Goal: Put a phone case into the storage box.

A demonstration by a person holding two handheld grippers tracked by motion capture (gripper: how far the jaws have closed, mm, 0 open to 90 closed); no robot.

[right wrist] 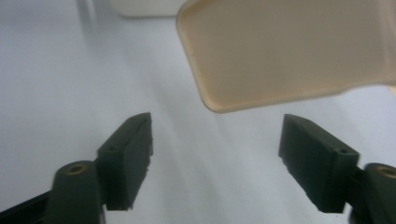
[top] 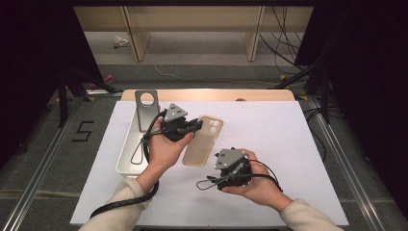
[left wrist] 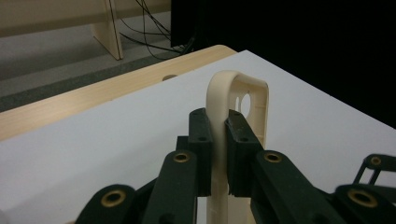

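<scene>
Pinching a beige soft-plastic phone case (top: 204, 140) above the white-topped desk (top: 269, 144), the left gripper (top: 194, 126) holds it beside a cream tray (top: 126, 154); the right gripper (right wrist: 217, 154), fingers spread with nothing between them, sits near the case. Cables cross the grey floor (top: 211, 72) beyond the desk.

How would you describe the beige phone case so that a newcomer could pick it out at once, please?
On the white table, look right of the pale tray near its left side. The phone case is clamped at its edge by the left gripper; unlike the grey one in the tray, it is beige.
</scene>
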